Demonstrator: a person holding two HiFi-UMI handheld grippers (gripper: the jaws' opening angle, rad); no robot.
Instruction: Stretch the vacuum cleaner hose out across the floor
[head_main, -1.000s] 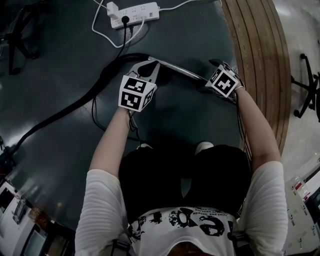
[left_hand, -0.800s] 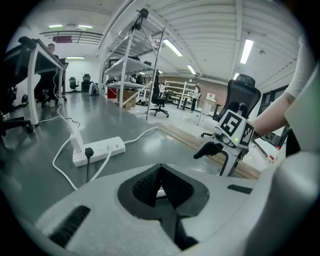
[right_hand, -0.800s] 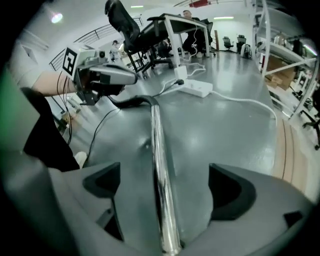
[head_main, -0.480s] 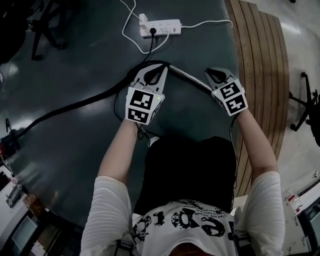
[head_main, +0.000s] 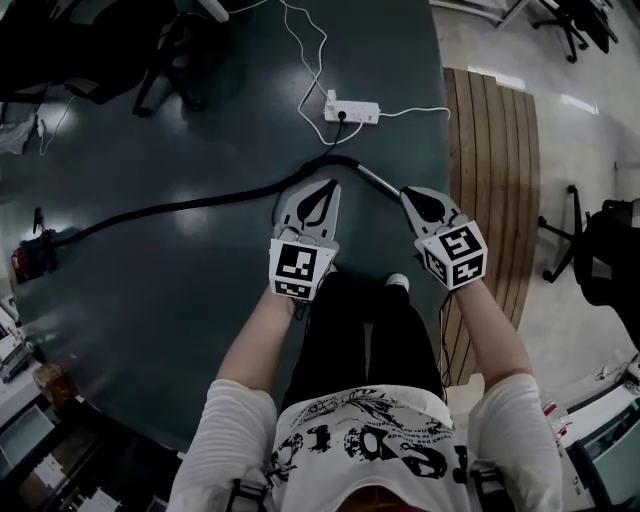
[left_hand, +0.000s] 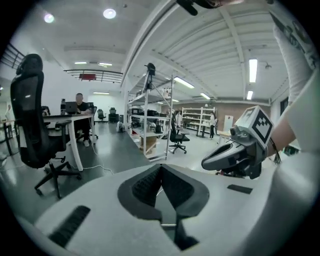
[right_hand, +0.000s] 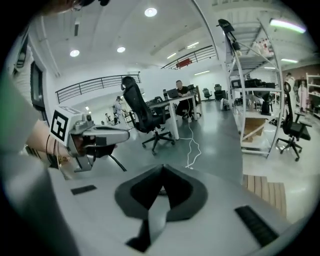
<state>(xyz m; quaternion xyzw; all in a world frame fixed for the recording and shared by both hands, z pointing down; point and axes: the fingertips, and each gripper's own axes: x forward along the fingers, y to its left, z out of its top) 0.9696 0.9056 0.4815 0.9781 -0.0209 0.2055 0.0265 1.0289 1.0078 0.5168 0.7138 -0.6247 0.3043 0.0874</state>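
Vacuum cleaner hose (head_main: 200, 203) lying on dark floor (head_main: 180, 330), running from left edge toward person and curving just ahead of left gripper (head_main: 327, 184). Metal tube end (head_main: 378, 181) slanting toward right gripper (head_main: 405, 192). Contact with tips not clear from head view. Both grippers pointing forward side by side. Each pair of jaws pressing together, with nothing showing between pads. White power strip (head_main: 351, 110) lying beyond hose.
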